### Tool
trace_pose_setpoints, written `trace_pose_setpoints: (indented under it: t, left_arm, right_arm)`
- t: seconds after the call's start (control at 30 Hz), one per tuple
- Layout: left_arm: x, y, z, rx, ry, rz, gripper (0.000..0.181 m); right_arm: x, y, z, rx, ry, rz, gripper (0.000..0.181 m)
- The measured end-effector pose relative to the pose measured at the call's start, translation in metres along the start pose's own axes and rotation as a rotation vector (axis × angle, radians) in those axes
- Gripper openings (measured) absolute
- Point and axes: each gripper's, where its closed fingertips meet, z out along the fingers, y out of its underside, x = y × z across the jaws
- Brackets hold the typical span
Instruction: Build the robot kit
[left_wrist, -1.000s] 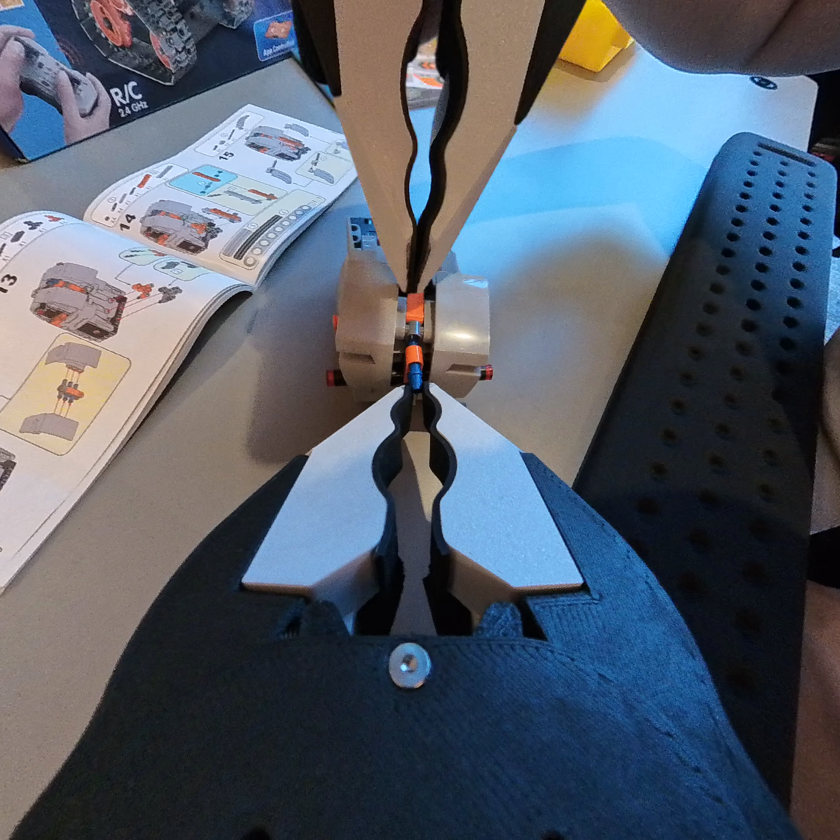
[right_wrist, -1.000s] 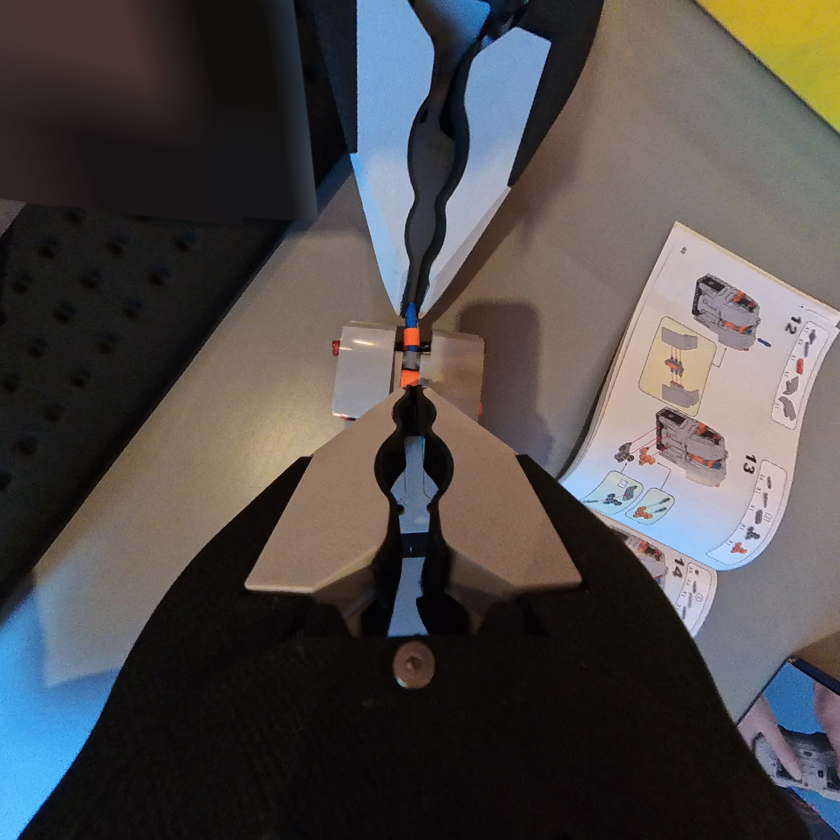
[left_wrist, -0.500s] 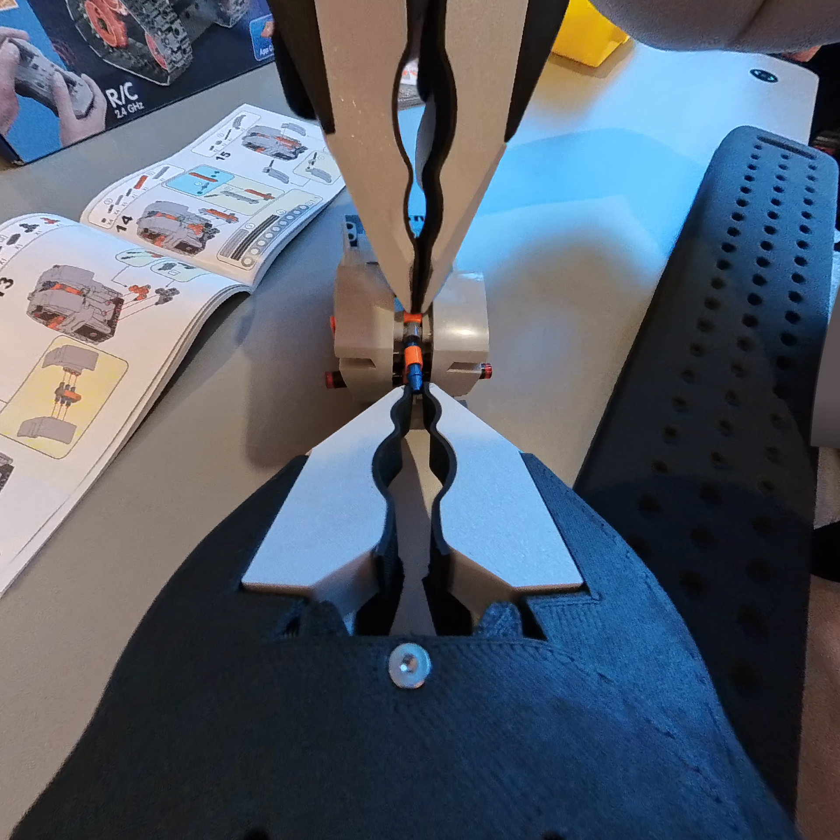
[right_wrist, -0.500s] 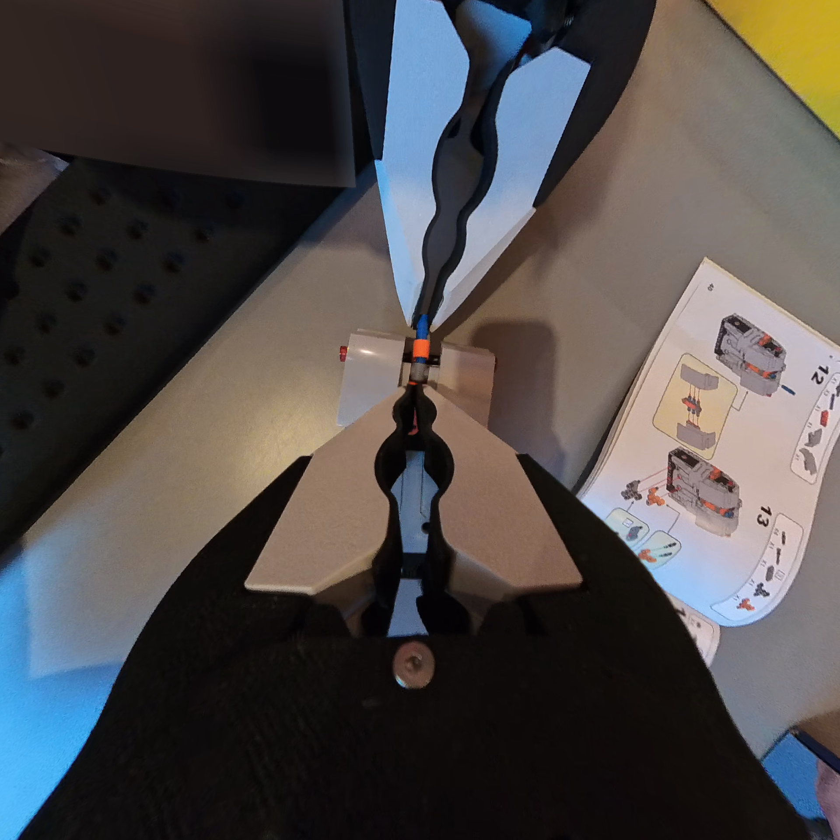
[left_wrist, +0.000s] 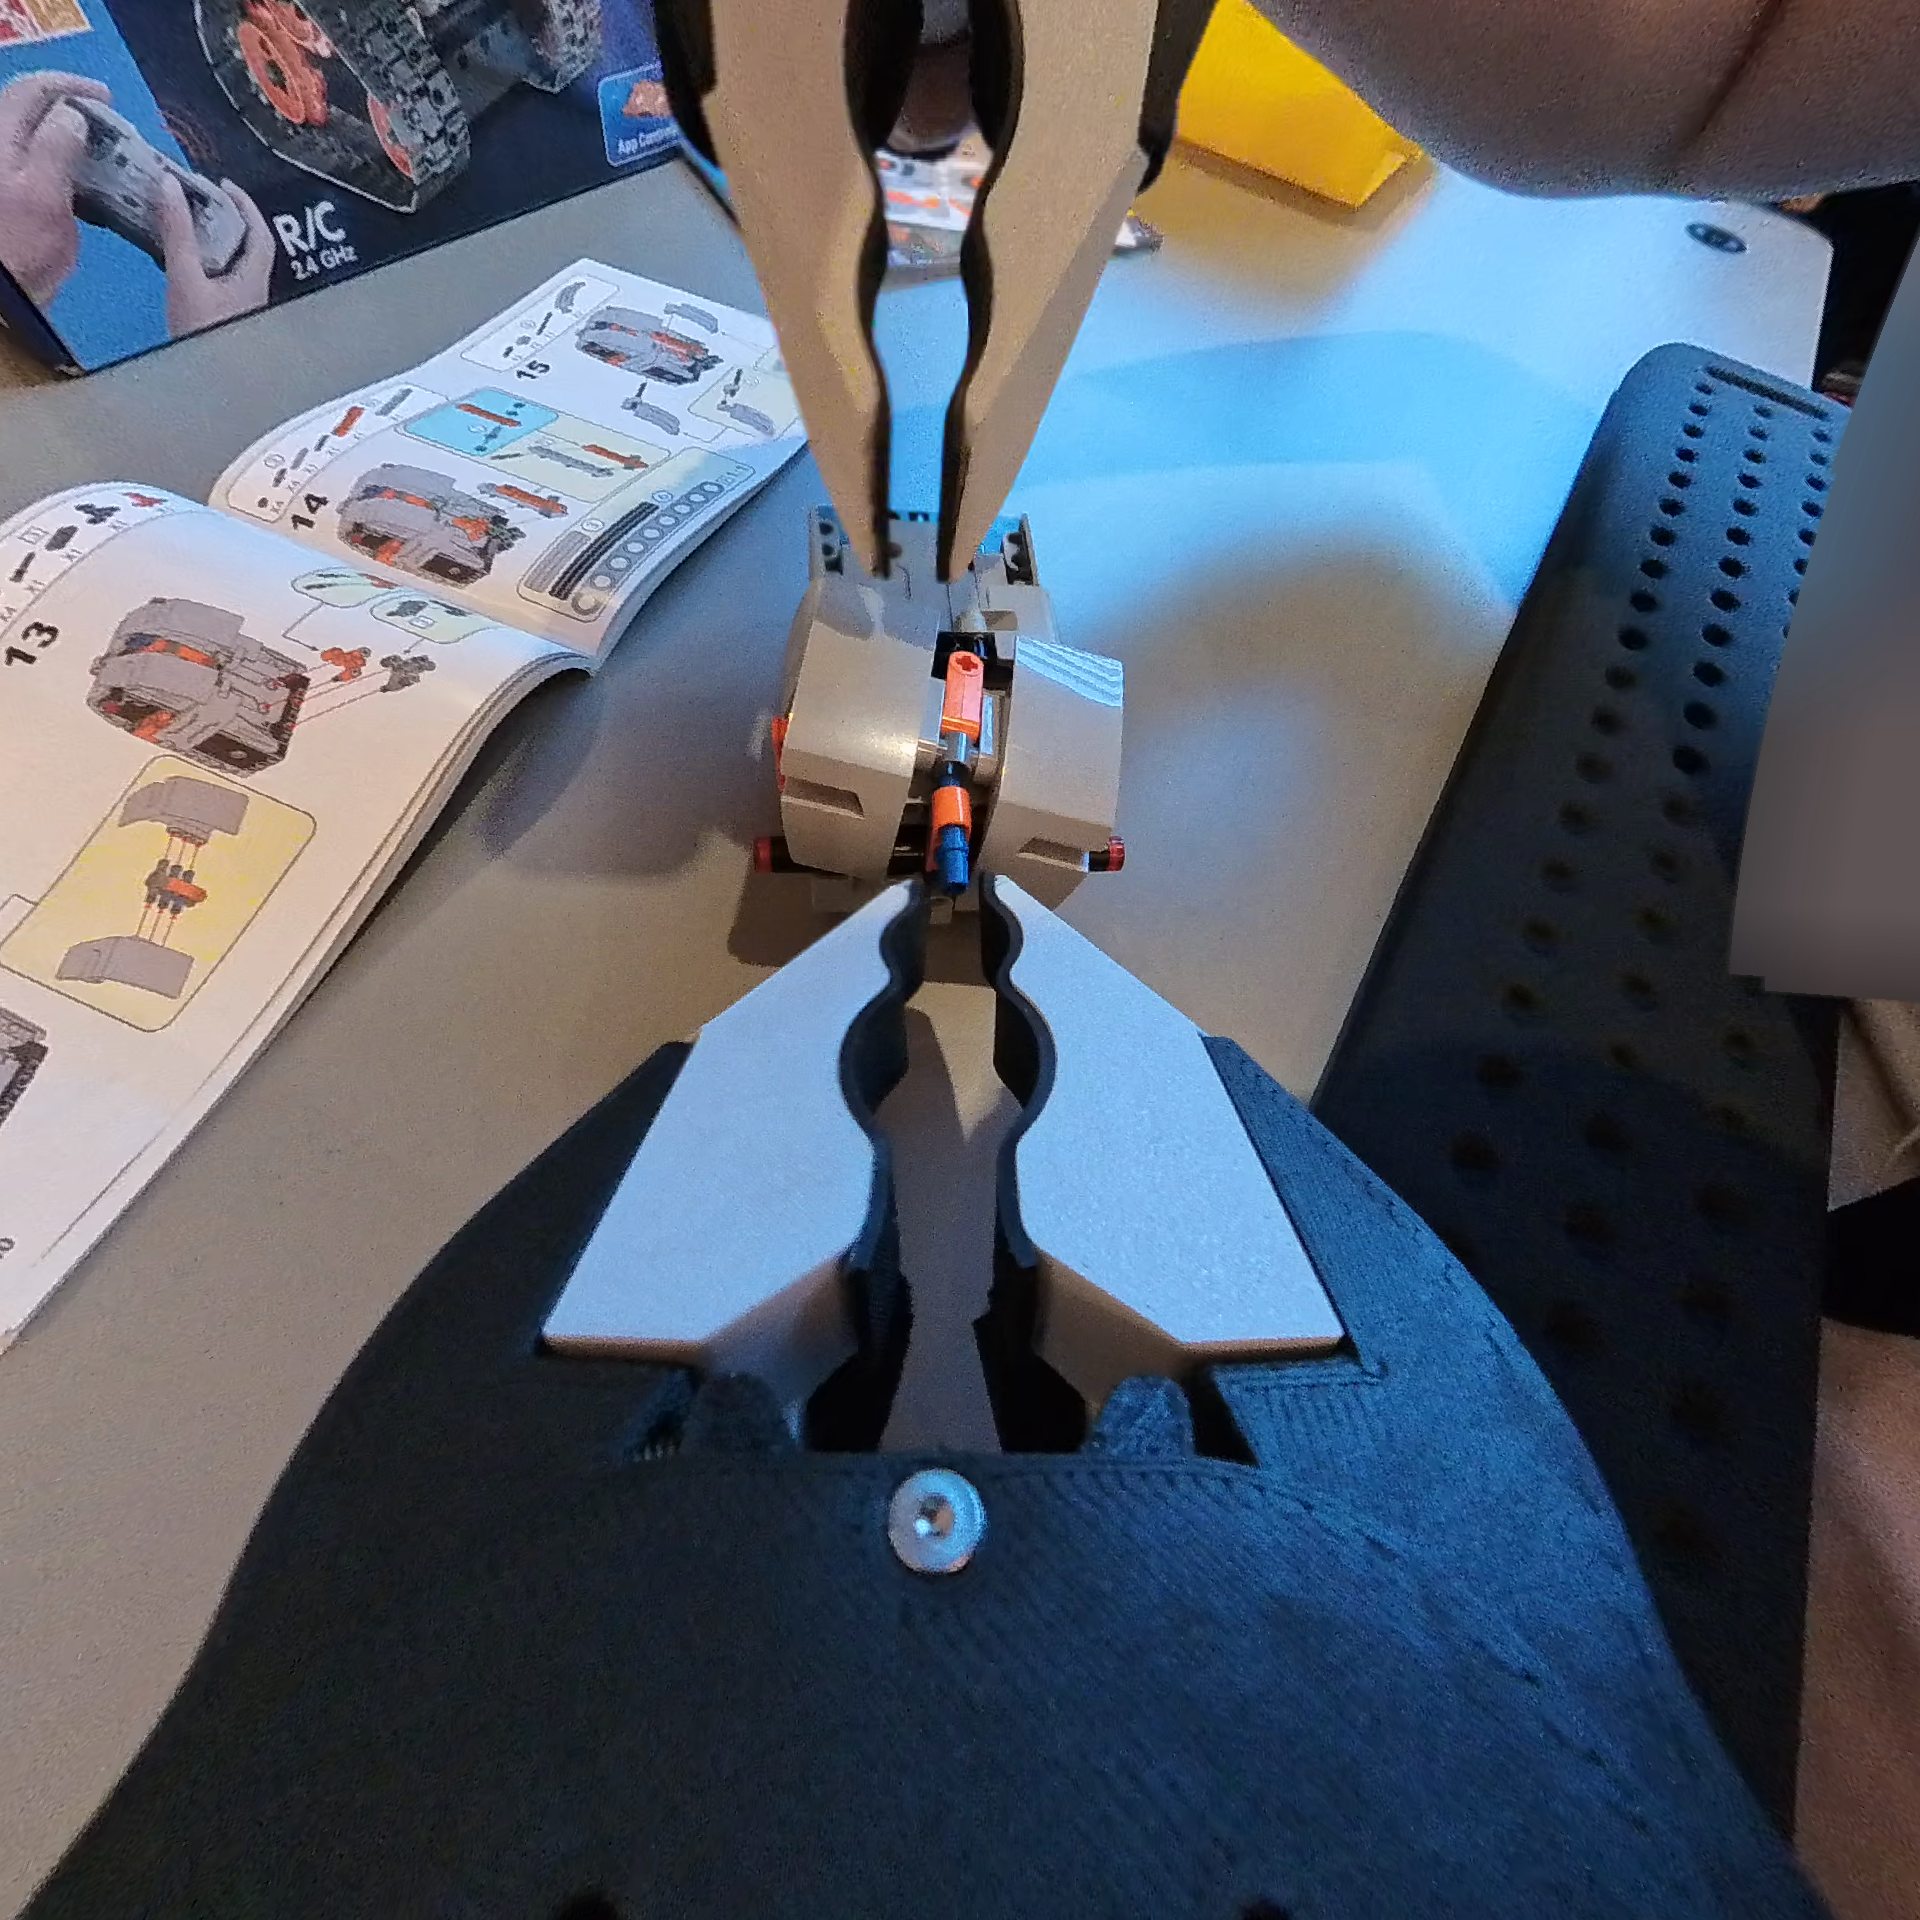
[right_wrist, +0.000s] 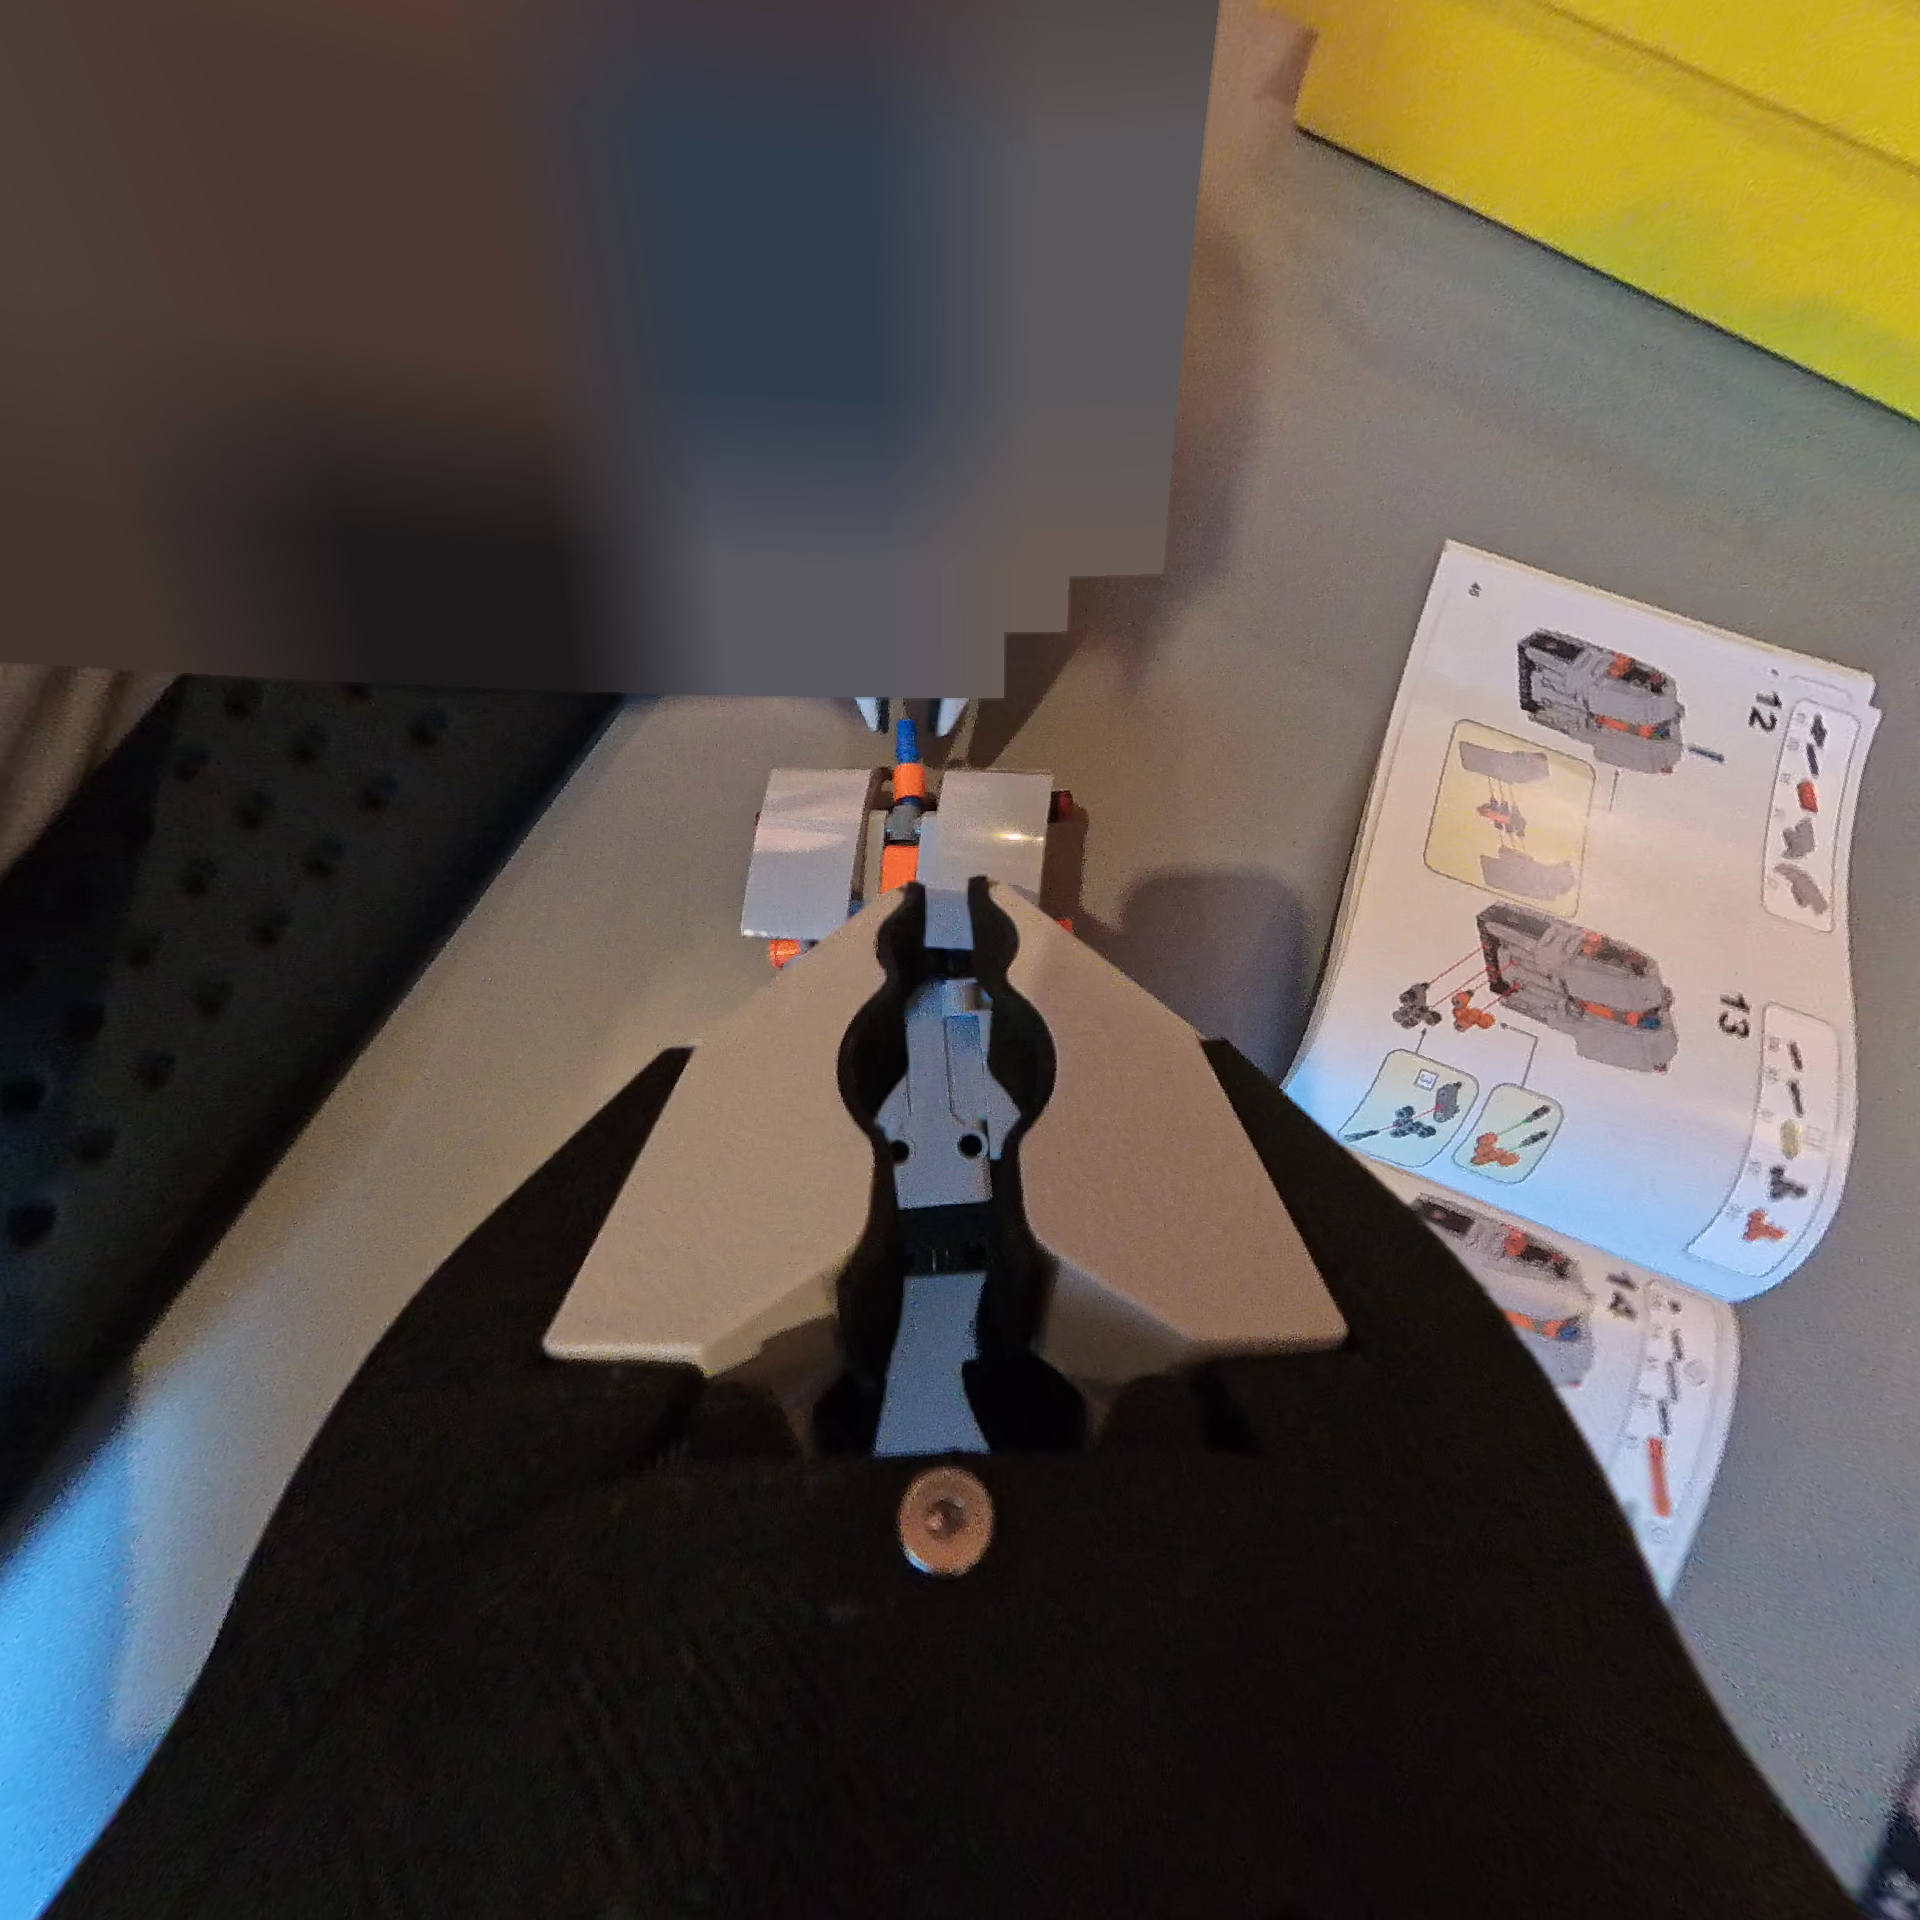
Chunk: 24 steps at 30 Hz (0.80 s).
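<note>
Two grippers' parted fingers flank grey brick model.

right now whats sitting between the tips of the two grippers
The grey brick model, with its orange and blue axle running along the gap. The left wrist view shows it between the left gripper and right gripper.

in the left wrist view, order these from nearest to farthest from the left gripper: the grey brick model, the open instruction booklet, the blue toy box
1. Grey brick model: straight ahead, just beyond the left gripper tips.
2. Open instruction booklet: flat on the table, off to the left.
3. Blue toy box: far back at the upper left, behind the booklet.
</note>
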Motion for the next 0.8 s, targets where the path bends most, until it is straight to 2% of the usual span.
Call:
trace_pose_setpoints:
  t: [0.07,0.17,0.37,0.5,0.57,0.63,0.7,0.8]
  left_arm:
    - [0.001,0.001,0.004,-0.021,0.012,-0.005,0.010]
    - [0.000,0.003,0.008,-0.044,0.002,0.011,0.005]
    - [-0.003,0.006,0.003,-0.062,-0.019,0.003,0.008]
    - [-0.009,0.000,-0.014,-0.002,-0.075,-0.001,0.017]
    - [-0.006,-0.004,-0.018,-0.020,-0.058,0.006,0.021]
    - [-0.004,-0.003,-0.015,-0.065,-0.040,0.011,0.033]
    - [-0.004,0.005,-0.011,-0.135,-0.019,-0.034,0.050]
    - [-0.007,0.004,-0.002,-0.103,-0.046,-0.129,0.063]
  right_arm:
    - [0.001,0.001,0.005,0.028,0.013,0.066,0.013]
    - [-0.003,0.006,0.009,0.047,0.009,0.065,0.021]
    - [-0.008,0.019,-0.015,0.055,0.089,0.049,0.044]
    - [-0.015,0.040,-0.011,-0.004,0.125,0.063,0.077]
    - [-0.010,0.046,-0.005,-0.054,0.170,0.006,0.090]
    - [-0.005,0.043,0.003,-0.076,0.156,-0.030,0.089]
    - [-0.003,0.043,0.011,-0.147,0.096,-0.021,0.079]
    - [-0.006,0.050,0.021,-0.277,0.033,-0.002,0.077]
